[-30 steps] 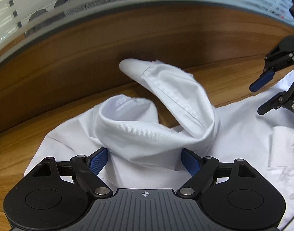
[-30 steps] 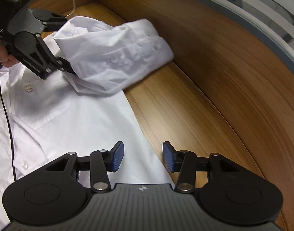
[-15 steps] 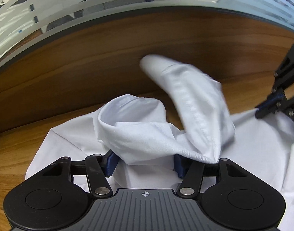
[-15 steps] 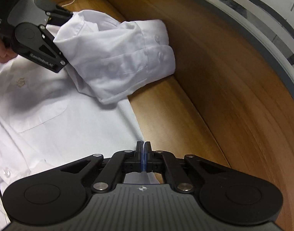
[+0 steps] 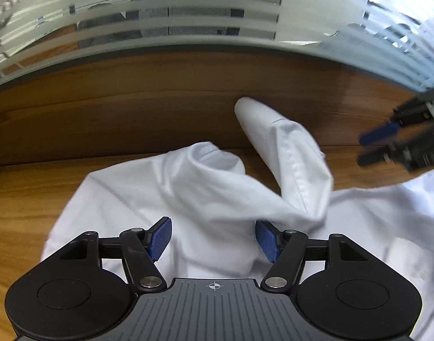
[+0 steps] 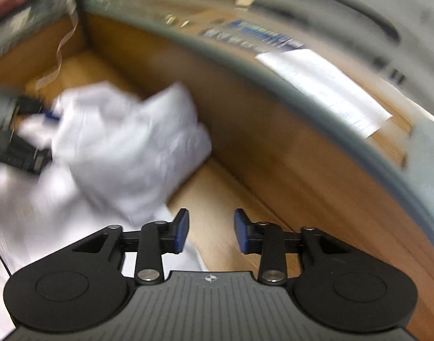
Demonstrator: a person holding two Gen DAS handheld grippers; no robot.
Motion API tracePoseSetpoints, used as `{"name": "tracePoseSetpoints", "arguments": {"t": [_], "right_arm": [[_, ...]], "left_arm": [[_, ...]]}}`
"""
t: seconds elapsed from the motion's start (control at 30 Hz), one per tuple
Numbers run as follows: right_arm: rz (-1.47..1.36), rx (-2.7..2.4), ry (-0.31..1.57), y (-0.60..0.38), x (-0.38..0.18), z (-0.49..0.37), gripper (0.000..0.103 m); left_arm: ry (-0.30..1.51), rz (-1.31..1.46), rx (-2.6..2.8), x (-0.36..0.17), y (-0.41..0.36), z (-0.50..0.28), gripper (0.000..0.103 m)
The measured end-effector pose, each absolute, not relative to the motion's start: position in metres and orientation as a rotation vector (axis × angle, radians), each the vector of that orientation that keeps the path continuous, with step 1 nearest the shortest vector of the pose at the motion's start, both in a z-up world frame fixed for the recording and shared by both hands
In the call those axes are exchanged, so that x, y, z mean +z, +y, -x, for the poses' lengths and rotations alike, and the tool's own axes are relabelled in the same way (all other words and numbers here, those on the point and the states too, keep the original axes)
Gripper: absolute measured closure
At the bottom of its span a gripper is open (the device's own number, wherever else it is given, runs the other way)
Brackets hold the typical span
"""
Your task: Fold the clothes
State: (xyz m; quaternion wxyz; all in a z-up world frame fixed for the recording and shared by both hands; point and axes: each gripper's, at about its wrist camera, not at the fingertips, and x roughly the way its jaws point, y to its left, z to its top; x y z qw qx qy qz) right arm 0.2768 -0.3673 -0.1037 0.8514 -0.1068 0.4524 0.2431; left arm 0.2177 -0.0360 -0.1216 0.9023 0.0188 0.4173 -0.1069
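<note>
1. Lying across the wooden tabletop [image 5: 26, 199], the white shirt [image 5: 148, 199] spreads wide, one sleeve [image 5: 291, 156] raised in a bunch toward the back panel.
2. The cloth looks light, soft and floppy; I judge seams, the cuff or a shoulder edge the best holds.
3. The left tool [image 5: 214, 237] is opening, fabric between its pads, apparently not pinched.
4. The right tool [image 6: 211, 231] is opening over bare wood, holding nothing.
5. No readable writing; the paper behind the glass is too blurred.
</note>
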Motion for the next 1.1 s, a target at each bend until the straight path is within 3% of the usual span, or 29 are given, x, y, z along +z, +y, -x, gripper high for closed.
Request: {"name": "tracePoseSetpoints", "arguments": {"t": [0.1,0.17,0.23,0.47,0.5,0.53,0.6,0.63,0.67,0.73,0.83,1.1], "right_arm": [[0.071,0.475,0.939,-0.359,-0.087,-0.284,0.054],[-0.055,0.463,0.935,-0.353,-0.081,-0.288,0.039],[-0.142,0.45,0.937,-0.343,-0.081,-0.292,0.033],[-0.15,0.348,0.996,-0.288,-0.108,-0.312,0.034],[-0.133,0.326,1.012,-0.282,-0.116,-0.315,0.037],[-0.108,0.311,1.018,-0.277,-0.121,-0.317,0.048],[-0.059,0.283,1.028,-0.269,-0.13,-0.32,0.067],[-0.046,0.275,1.024,-0.267,-0.131,-0.319,0.083],[-0.052,0.28,1.023,-0.266,-0.13,-0.319,0.089],[-0.063,0.295,1.015,-0.266,-0.128,-0.317,0.094],[-0.055,0.289,0.984,-0.27,-0.117,-0.309,0.099],[-0.126,0.191,0.796,-0.301,-0.059,-0.268,0.101]], "left_arm": [[0.889,-0.045,-0.19,-0.114,-0.021,-0.199,0.035],[0.917,-0.047,-0.151,-0.112,-0.009,-0.182,0.035],[0.951,-0.012,-0.106,-0.112,0.003,-0.184,0.035],[0.967,0.176,-0.014,-0.107,0.046,-0.183,0.039],[0.958,0.204,-0.01,-0.107,0.049,-0.184,0.04],[0.949,0.231,-0.006,-0.106,0.053,-0.185,0.044],[0.931,0.306,-0.014,-0.107,0.056,-0.197,0.061],[0.928,0.337,-0.021,-0.108,0.058,-0.203,0.075],[0.936,0.352,-0.027,-0.108,0.059,-0.21,0.087],[0.943,0.34,-0.025,-0.106,0.058,-0.221,0.096],[0.96,0.343,0.019,-0.116,0.062,-0.239,0.097],[1.011,0.422,0.087,-0.137,0.075,-0.244,0.099]]}}
